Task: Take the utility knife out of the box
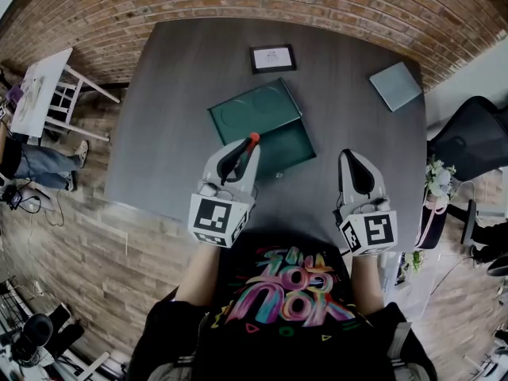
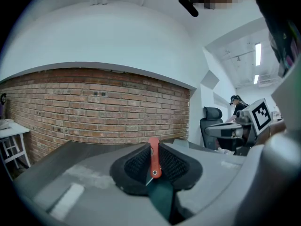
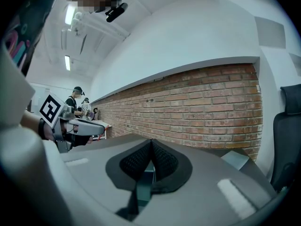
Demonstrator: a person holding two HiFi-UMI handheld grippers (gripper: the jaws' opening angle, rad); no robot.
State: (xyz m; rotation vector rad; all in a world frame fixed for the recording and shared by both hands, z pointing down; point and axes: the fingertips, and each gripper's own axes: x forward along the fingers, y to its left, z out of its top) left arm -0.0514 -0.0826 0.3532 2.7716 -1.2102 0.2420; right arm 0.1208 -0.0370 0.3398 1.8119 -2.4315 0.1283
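My left gripper [image 1: 242, 151] is shut on the red utility knife [image 1: 251, 140], held above the near edge of the open green box [image 1: 270, 133]. In the left gripper view the knife [image 2: 154, 158] stands upright, pinched between the black pads [image 2: 136, 166]. The box lies open on the dark table [image 1: 182, 94], lid flap [image 1: 254, 109] toward the wall. My right gripper [image 1: 352, 161] hovers to the right of the box, jaws together with nothing between them. Its own view shows the pads [image 3: 138, 163] meeting, the green box below them.
A framed card [image 1: 273, 58] lies at the table's far side and a grey-blue square pad [image 1: 395, 85] at the far right corner. A white stool [image 1: 48, 94] stands left of the table. A black office chair [image 1: 468, 137] is at the right.
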